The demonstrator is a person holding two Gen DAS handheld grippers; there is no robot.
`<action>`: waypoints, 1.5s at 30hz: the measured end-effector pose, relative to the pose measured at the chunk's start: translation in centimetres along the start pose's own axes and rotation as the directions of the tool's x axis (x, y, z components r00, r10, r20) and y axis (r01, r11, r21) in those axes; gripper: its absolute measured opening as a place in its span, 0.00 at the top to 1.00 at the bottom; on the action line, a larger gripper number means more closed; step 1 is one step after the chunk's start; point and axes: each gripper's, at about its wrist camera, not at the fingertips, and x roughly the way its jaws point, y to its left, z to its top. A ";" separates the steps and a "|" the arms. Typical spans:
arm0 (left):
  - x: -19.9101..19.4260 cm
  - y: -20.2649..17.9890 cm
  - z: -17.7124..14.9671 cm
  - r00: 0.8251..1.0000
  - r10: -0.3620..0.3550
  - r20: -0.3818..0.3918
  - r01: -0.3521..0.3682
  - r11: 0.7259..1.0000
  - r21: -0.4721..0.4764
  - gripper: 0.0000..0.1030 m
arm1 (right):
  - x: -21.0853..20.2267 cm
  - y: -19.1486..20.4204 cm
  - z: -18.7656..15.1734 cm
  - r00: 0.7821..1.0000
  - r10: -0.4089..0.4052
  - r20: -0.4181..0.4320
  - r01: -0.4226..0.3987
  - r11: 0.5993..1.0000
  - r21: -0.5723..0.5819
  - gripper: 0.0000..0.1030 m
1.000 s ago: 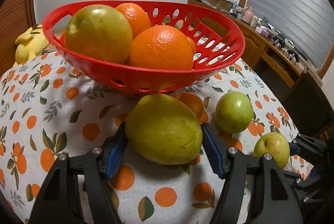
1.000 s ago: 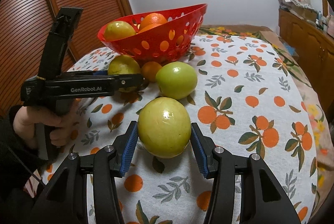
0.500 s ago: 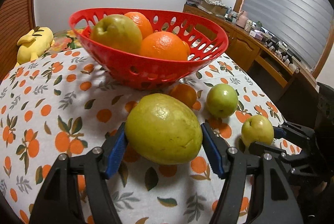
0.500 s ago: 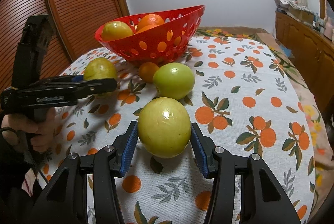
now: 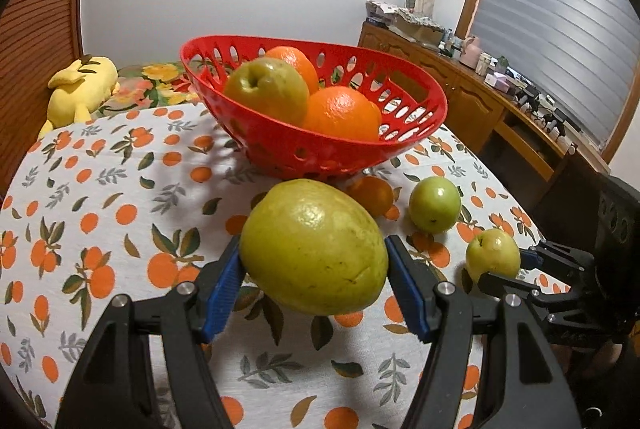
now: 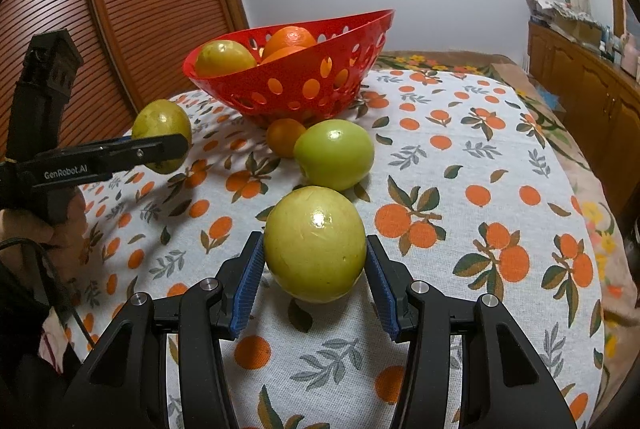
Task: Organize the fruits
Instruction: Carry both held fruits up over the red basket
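My left gripper (image 5: 314,281) is shut on a large yellow-green pear-like fruit (image 5: 314,247) and holds it above the cloth, short of the red basket (image 5: 320,145). The basket holds a green fruit (image 5: 266,95) and oranges (image 5: 340,113). My right gripper (image 6: 315,279) is shut on a yellow-green apple (image 6: 315,243) low over the table. A green apple (image 6: 334,155) and a small orange (image 6: 285,137) lie in front of the basket (image 6: 296,85). The left gripper (image 6: 160,151) with its fruit (image 6: 162,121) shows at left.
The round table has an orange-print cloth (image 6: 480,169). A yellow plush toy (image 5: 80,89) lies at the far left. A wooden sideboard (image 5: 500,109) with small items runs along the right. A slatted wooden door (image 6: 140,9) stands at left.
My left gripper has pulled back and up from the basket with the large fruit in it. My right gripper has kept hold of its apple and hardly moved.
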 end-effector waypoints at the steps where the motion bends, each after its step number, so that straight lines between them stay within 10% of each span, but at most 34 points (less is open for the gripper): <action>1: -0.1 0.0 0.1 1.000 0.000 0.004 0.000 1.000 0.000 0.34 | 0.0 0.0 0.0 1.000 0.000 0.001 0.000 1.000 0.000 0.51; 19: -2.6 -0.5 2.5 0.997 -0.031 0.076 0.030 0.999 0.016 0.34 | -0.9 -0.1 2.3 0.999 0.022 0.027 -0.021 1.000 -0.005 0.51; 45: -1.2 2.1 11.2 0.991 -0.010 0.137 0.000 0.997 0.075 0.34 | 1.4 -0.5 16.1 0.994 0.021 0.108 -0.001 0.983 -0.185 0.51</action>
